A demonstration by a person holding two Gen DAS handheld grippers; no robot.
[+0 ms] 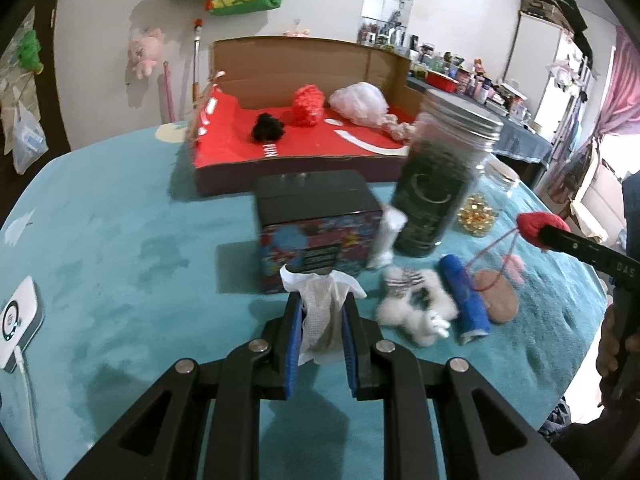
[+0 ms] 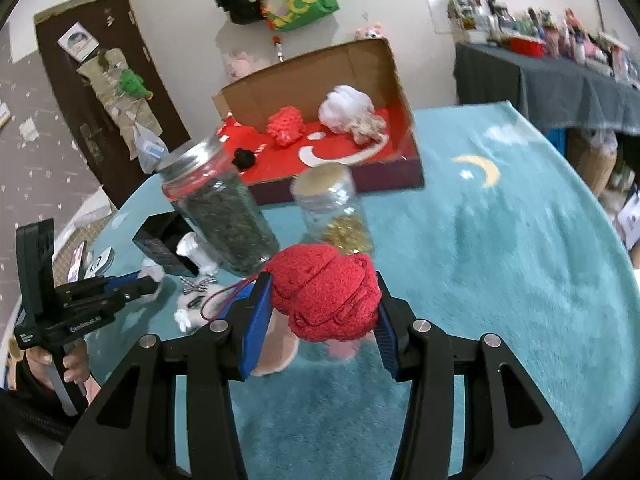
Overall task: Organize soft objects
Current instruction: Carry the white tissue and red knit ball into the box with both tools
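My left gripper [image 1: 322, 312] is shut on a white gauze cloth [image 1: 320, 304], held above the teal table. My right gripper [image 2: 320, 312] is shut on a red knitted item [image 2: 326, 292] with a red cord and pink pieces hanging below; it also shows in the left wrist view [image 1: 538, 226]. An open cardboard box with a red floor [image 1: 296, 140] at the far side holds a black pom-pom [image 1: 267, 127], a red knit ball [image 1: 306, 105] and a white fluffy ball [image 1: 360, 104]. A white plush toy [image 1: 416, 304], a blue roll [image 1: 464, 296] and a tan pad [image 1: 496, 296] lie on the table.
A black patterned box [image 1: 316, 224], a tall jar with dark contents [image 1: 436, 184] and a small jar with gold pieces [image 2: 340, 216] stand in front of the cardboard box. A white device with a cable [image 1: 18, 320] lies at the left edge. The teal cloth [image 2: 500, 260] covers the table.
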